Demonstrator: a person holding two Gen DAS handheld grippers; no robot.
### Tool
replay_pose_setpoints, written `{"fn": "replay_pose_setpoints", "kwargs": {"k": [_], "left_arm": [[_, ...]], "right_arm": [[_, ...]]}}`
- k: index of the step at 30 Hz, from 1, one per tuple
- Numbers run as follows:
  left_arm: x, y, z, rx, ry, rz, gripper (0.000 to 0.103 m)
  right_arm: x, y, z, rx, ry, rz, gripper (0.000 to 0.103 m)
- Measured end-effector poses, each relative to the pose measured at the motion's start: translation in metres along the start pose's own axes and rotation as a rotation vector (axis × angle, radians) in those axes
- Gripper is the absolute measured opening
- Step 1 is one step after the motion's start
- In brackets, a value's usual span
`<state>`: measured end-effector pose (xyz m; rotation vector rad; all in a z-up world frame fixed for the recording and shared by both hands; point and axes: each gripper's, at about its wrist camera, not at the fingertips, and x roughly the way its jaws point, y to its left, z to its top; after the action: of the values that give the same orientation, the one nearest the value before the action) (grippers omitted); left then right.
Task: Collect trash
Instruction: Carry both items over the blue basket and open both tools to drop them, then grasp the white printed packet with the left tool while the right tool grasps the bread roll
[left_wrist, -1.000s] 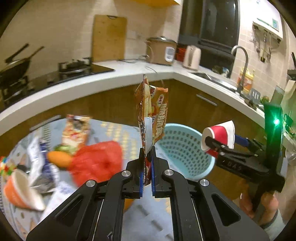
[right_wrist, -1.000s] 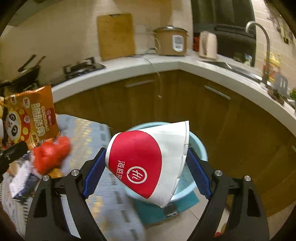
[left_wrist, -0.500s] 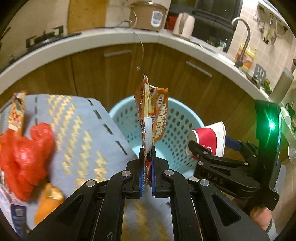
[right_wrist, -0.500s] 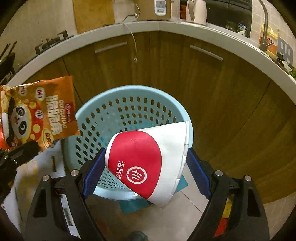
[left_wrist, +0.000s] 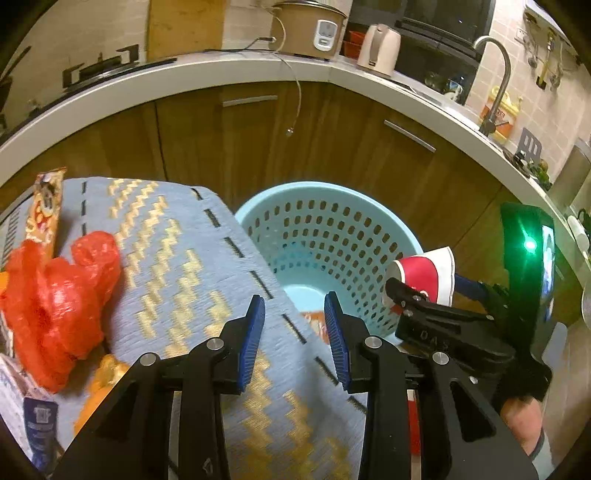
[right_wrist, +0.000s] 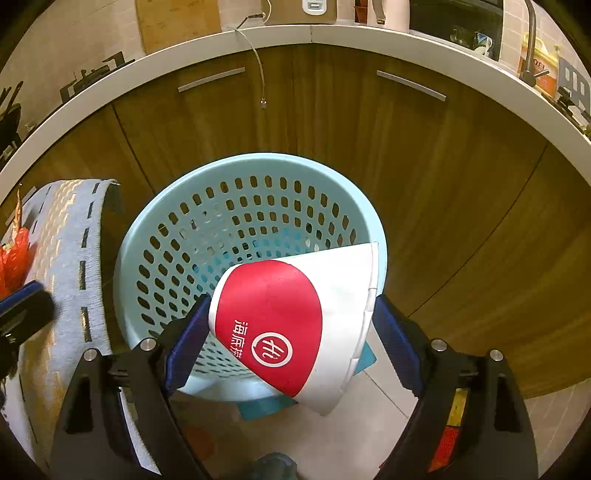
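Observation:
A light blue perforated basket (left_wrist: 325, 236) stands on the floor beside the table; it also shows in the right wrist view (right_wrist: 251, 206). My left gripper (left_wrist: 295, 332) is open and empty above the table edge next to the basket. An orange snack wrapper (left_wrist: 314, 321) lies in the basket bottom, partly hidden. My right gripper (right_wrist: 288, 325) is shut on a crushed red and white paper cup (right_wrist: 291, 325), held over the basket's near rim; the cup also shows in the left wrist view (left_wrist: 424, 273).
A table with a blue and gold cloth (left_wrist: 184, 266) holds a red plastic bag (left_wrist: 55, 295), a snack packet (left_wrist: 48, 210), an orange item (left_wrist: 99, 384) and a paper package (left_wrist: 37, 417). Wooden cabinets (right_wrist: 369, 122) and a white counter curve behind the basket.
My left gripper opened and let go of the orange snack wrapper, which dropped into the basket. My right gripper moved closer over the basket with the cup still held.

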<state>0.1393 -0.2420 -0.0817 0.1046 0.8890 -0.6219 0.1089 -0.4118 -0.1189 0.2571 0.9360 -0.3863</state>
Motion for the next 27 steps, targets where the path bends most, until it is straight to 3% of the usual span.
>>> {"fn": "replay_pose_setpoints", "kwargs": {"k": [4, 10, 18, 27], "left_arm": [[-0.02, 0.008, -0.002, -0.017, -0.038, 0.011, 0.045], [-0.058, 0.03, -0.013, -0.04, -0.104, 0.043, 0.054], [-0.096, 0.077, -0.033, -0.114, -0.146, 0.107, 0.055], [-0.159, 0.142, -0.066, -0.216, -0.219, 0.186, 0.068]], "right_arm": [[0.004, 0.003, 0.003, -0.007, 0.018, 0.015, 0.083], [-0.008, 0.005, 0.004, -0.006, -0.009, 0.017, 0.084], [-0.01, 0.009, 0.015, -0.013, -0.026, 0.006, 0.086], [-0.055, 0.034, 0.013, -0.037, -0.115, 0.075, 0.086]]}}
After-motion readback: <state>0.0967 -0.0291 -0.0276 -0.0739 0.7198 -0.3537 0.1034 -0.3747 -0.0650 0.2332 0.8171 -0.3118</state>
